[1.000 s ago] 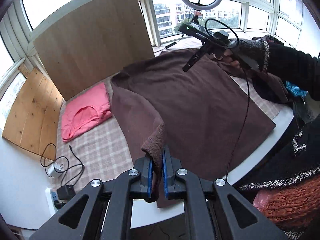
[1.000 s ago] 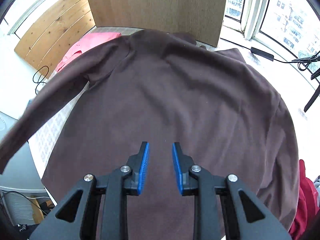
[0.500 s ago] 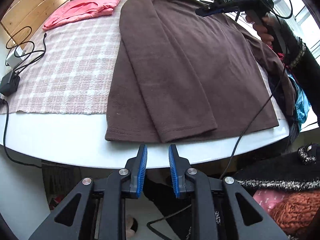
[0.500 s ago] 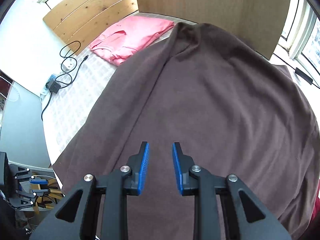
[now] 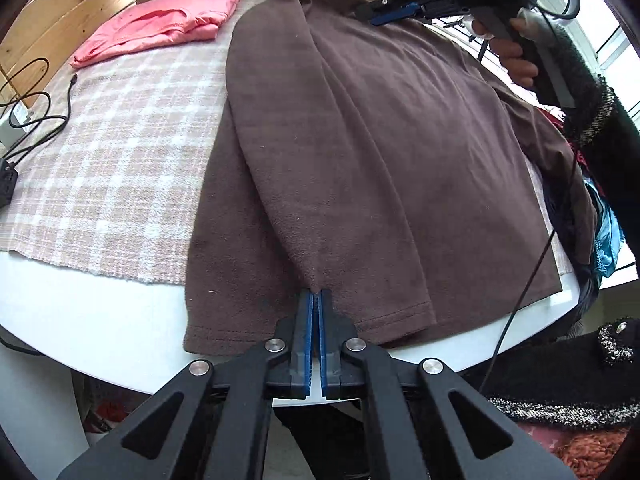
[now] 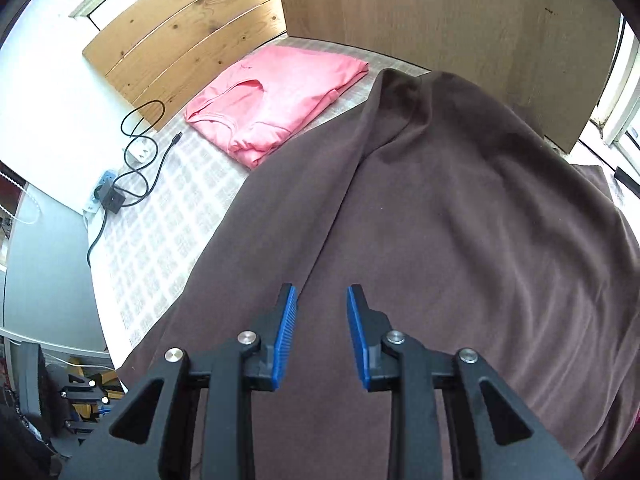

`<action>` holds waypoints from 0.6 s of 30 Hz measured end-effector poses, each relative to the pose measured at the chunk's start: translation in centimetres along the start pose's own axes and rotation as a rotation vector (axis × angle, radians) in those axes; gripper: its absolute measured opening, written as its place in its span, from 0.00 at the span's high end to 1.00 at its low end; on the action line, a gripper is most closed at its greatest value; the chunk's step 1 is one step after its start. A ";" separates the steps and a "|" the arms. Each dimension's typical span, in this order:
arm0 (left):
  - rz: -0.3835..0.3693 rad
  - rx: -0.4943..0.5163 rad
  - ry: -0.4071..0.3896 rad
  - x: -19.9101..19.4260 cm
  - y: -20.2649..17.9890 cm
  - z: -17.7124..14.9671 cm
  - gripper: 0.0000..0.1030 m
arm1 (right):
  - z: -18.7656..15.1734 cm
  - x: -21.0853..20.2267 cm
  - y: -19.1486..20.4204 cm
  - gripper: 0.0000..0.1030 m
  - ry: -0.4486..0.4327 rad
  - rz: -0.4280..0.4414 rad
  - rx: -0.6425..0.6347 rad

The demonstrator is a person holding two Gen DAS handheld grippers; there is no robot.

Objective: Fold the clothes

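Since half a second back, the left gripper [image 5: 316, 294] is sitting lower and nearer the table edge, and its blue pads, then apart over bare table, are now pressing together at the tip of the brown sleeve cuff. Whether cloth is actually lying between the pads I cannot tell; the cuff corner is meeting them right at their tips. Out from there, the sleeve [image 5: 304, 152] is lying folded across the brown sweater [image 5: 420, 168], running from the shoulder at 12 o'clock down to the hem at 6 o'clock, and the sweater is spreading flat over the checked cloth [image 5: 112, 152] on the white table [image 5: 100, 320], its hem just beside the near edge. At 11 o'clock a folded pink garment [image 5: 160, 20] is resting well apart from it. At 1 o'clock the right gripper [image 5: 394, 14], in a person's hand [image 5: 516, 60], is hovering over the collar end; from its own view its pads are standing narrowly apart with nothing between them, above the sweater's middle [image 6: 460, 240]. The risk, as I judge it, is in the left pinch: if the pads are catching only a thin corner of cuff, a pull may be slipping it free, or dragging the folded sleeve askew and rumpling the fold. The dangling black cable [image 5: 532, 272] may also be snagging the hem.
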State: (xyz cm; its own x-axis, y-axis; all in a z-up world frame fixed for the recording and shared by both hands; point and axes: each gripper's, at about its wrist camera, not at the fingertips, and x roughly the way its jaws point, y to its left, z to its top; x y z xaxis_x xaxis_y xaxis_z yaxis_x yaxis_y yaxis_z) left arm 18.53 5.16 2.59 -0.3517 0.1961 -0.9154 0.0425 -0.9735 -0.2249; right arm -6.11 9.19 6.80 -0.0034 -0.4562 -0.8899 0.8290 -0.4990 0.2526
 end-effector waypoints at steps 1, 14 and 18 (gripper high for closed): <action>0.025 0.000 -0.010 -0.7 0.3 0.0 0.98 | 0.6 0.0 -0.7 0.74 -0.009 -0.007 0.017; 0.068 0.088 -0.033 -2.1 1.1 9.0 0.70 | 10.7 2.6 -7.7 0.93 -0.055 -0.076 0.097; 0.038 0.122 -0.076 1.4 -0.5 15.6 0.71 | 12.7 6.2 -7.5 0.93 0.018 -0.041 0.059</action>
State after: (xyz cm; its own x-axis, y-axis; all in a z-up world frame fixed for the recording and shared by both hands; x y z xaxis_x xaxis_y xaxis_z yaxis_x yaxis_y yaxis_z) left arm 3.47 4.06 6.60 -0.4221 0.1540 -0.8934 -0.0554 -0.9880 -0.1441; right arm -19.50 0.73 4.19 -0.0262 -0.4217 -0.9064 0.7937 -0.5600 0.2376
